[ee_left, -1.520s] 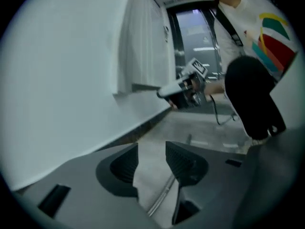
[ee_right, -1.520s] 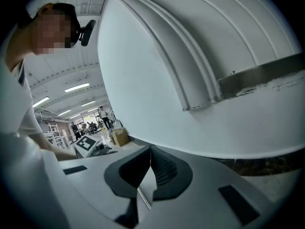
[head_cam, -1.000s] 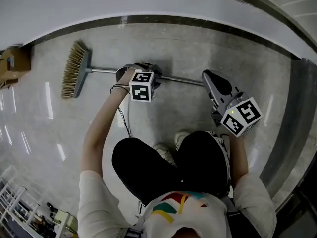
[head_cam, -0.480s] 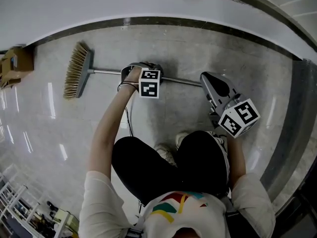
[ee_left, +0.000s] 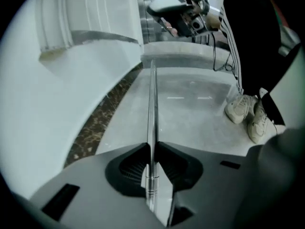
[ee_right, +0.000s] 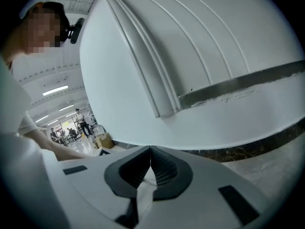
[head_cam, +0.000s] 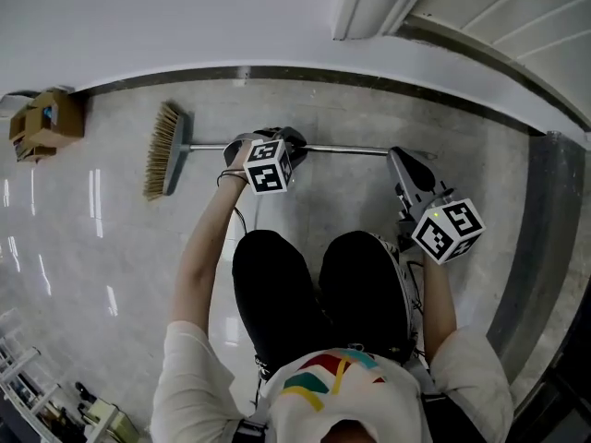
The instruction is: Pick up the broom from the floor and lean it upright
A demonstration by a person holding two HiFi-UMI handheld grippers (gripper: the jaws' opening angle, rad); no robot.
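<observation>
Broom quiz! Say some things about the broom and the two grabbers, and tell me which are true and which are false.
1. The left gripper clamps the broom handle. True. Its jaws have just been closing, with the handle between them.
2. The broom stands upright. False. It runs flat along the foot of the wall.
3. The right gripper holds the handle too. False. Its jaws are shut together on nothing.
4. In the head view the bristles are at the broom's left end. True.
5. A cardboard box sits on the bristles. False. It is apart from them, further left by the wall.
</observation>
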